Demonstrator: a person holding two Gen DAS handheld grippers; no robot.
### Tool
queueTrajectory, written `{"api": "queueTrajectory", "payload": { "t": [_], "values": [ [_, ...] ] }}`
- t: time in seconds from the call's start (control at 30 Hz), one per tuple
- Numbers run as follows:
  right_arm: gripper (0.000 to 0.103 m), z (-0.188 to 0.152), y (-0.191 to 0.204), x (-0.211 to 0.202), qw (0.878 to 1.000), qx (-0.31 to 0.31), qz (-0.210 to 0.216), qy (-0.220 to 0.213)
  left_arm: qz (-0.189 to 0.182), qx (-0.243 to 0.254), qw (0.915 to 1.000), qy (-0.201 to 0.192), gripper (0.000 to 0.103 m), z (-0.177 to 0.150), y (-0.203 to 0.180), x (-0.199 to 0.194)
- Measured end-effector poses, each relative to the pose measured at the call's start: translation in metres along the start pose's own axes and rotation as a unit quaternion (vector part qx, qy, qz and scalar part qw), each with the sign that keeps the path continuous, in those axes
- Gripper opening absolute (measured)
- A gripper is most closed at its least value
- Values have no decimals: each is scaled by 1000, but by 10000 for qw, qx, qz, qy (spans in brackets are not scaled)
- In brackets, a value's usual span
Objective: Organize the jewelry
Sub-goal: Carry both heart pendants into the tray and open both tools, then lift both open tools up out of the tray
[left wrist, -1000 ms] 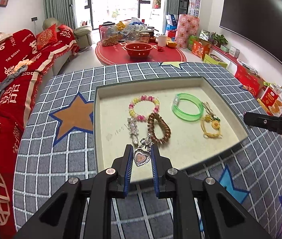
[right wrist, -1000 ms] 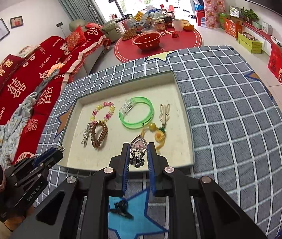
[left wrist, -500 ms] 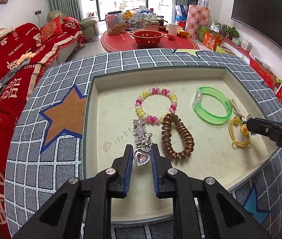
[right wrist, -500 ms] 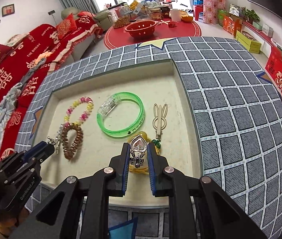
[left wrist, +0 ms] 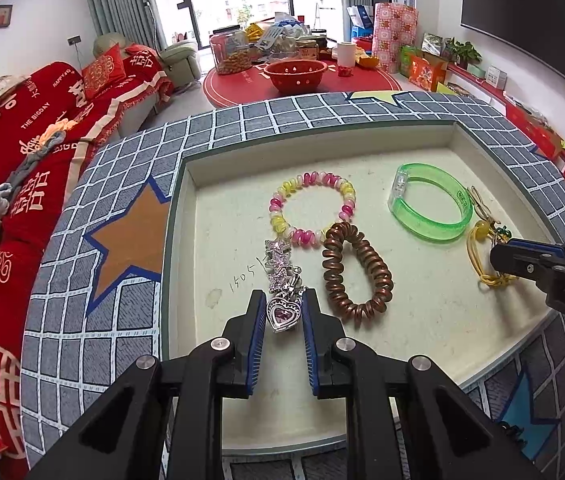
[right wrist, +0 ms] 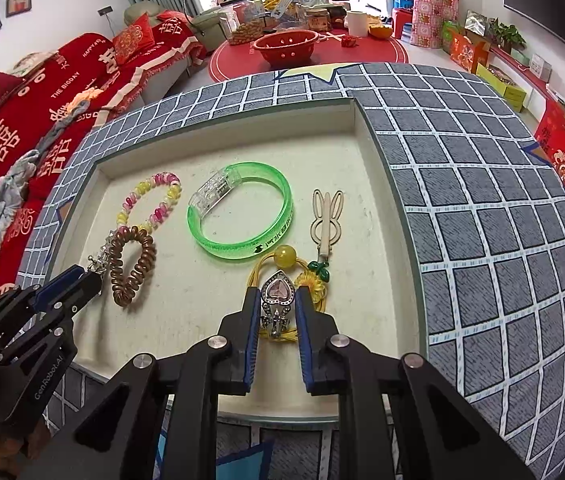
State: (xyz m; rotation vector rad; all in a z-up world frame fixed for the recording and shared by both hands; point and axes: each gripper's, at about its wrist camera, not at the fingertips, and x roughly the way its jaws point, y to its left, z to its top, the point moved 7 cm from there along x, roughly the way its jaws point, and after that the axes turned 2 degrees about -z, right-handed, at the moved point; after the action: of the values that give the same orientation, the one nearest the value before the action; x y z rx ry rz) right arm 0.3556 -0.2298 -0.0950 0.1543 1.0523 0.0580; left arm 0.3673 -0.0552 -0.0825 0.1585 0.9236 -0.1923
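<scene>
Grey grid-patterned cloth with stars covered the table (left wrist: 122, 304), and on it sat a shallow cream tray (left wrist: 174, 240). Already laid inside were a pink-yellow bead bracelet (left wrist: 312, 210), a copper coil tie (left wrist: 356, 272), a green bangle (right wrist: 242, 212), a rabbit clip (right wrist: 326, 216) and a yellow cord charm (right wrist: 284, 258). The left gripper (left wrist: 281, 316) pinched a heart pendant (left wrist: 281, 314) over the tray's 7 o'clock area; the right gripper (right wrist: 278, 300) pinched a second heart pendant (right wrist: 278, 292) near 5 o'clock. Both seemingly awaited placing. Handwriting in the tray read "1505"; the sofa cover read "THE BIGDAY".
</scene>
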Motion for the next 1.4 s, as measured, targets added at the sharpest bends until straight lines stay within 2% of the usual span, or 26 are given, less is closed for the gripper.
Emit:
{"api": "queueTrajectory", "payload": {
  "t": [0.03, 0.1, 0.13, 0.17, 0.7, 1.07, 1.1, 1.13, 1.17, 1.23, 1.33, 1.4],
  "values": [
    [20, 0, 0, -1, 10000, 10, 26, 5, 4, -20, 10000, -3, 31, 0, 0, -1],
    [31, 1, 1, -3, 10000, 29, 76, -3, 29, -59, 10000, -25, 31, 0, 2, -3],
    [46, 2, 0, -6, 9999, 56, 99, -42, 37, -68, 10000, -31, 31, 1, 2, -4],
    [55, 4, 0, -8, 9998, 80, 123, -99, 41, -72, 10000, -32, 31, 1, 2, -5],
    [57, 5, -1, -65, 9963, 416, 508, -562, -1, -89, 9996, -259, 31, 3, 2, -34],
    [65, -27, 3, -102, 9948, 462, 609, -666, -127, -99, 9988, -452, 32, -14, 3, -71],
    [65, -30, 3, -104, 9949, 465, 610, -660, -147, -119, 9988, -447, 40, -17, 3, -73],
    [65, -34, 3, -105, 9949, 468, 607, -652, -166, -150, 9988, -435, 87, -20, 4, -75],
    [68, -37, 3, -107, 9950, 476, 604, -644, -129, -233, 9986, -468, 103, -23, 8, -78],
    [71, -45, 1, -110, 9947, 507, 618, -645, -101, -324, 9968, -728, 103, -27, 12, -90],
    [72, -55, 0, -114, 9945, 540, 635, -630, -152, -300, 9972, -666, 103, -36, 13, -98],
    [81, -63, 1, -117, 9945, 550, 662, -604, -129, -266, 9973, -666, 103, -44, 13, -105]
  ]
}}
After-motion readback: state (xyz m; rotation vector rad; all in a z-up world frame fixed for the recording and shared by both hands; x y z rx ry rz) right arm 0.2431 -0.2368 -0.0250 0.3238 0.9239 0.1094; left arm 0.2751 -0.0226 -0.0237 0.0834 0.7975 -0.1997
